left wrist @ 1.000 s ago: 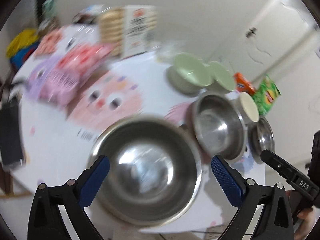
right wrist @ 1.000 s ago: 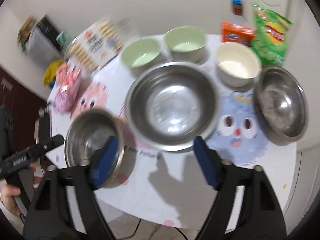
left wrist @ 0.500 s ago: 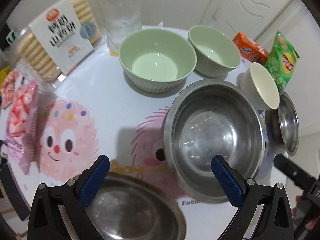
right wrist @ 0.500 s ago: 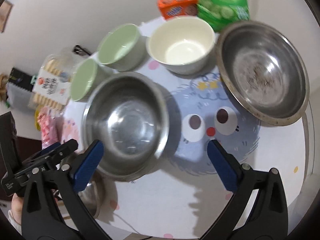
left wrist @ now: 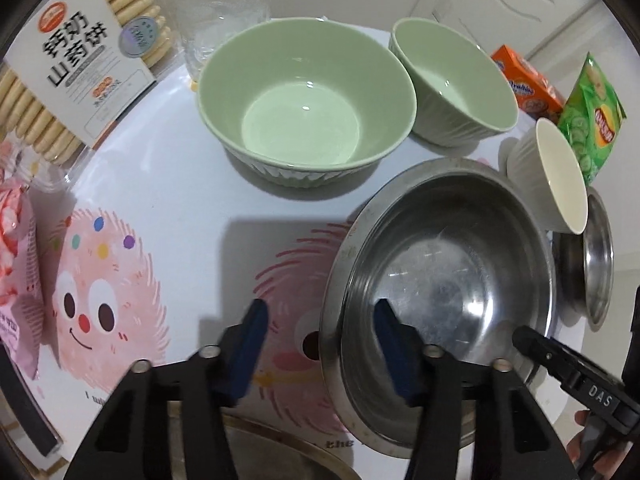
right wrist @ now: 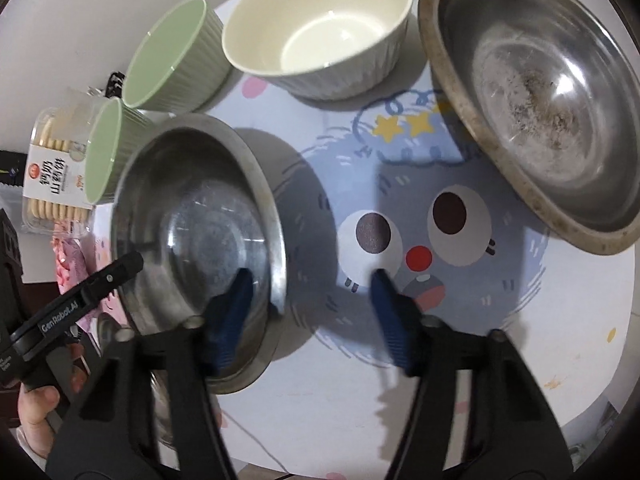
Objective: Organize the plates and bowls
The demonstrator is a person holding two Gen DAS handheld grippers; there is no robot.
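Observation:
A middle steel bowl [left wrist: 444, 280] [right wrist: 200, 224] sits on the round white table [left wrist: 180, 200]. My left gripper [left wrist: 320, 332] straddles its left rim, jaws open, one finger inside, one outside. My right gripper [right wrist: 312, 300] straddles its right rim the same way, open. Two green bowls [left wrist: 304, 104] [left wrist: 452, 80] stand behind; they also show in the right wrist view [right wrist: 176, 56] [right wrist: 104, 152]. A cream bowl [right wrist: 320, 28] [left wrist: 556, 176] and a wide steel bowl [right wrist: 536, 104] [left wrist: 596, 264] stand to the right. Another steel bowl's rim [left wrist: 280, 456] shows at the near edge.
A biscuit pack [left wrist: 72, 64] and pink snack bag [left wrist: 16, 264] lie on the left. A clear glass [left wrist: 224, 28] stands behind the green bowl. An orange box [left wrist: 524, 80] and a green chip bag [left wrist: 592, 116] are at the back right. The table edge is near.
Both grippers have moved in on the middle steel bowl and narrowed their jaws around its opposite rims. The near steel bowl has slid below the left view.

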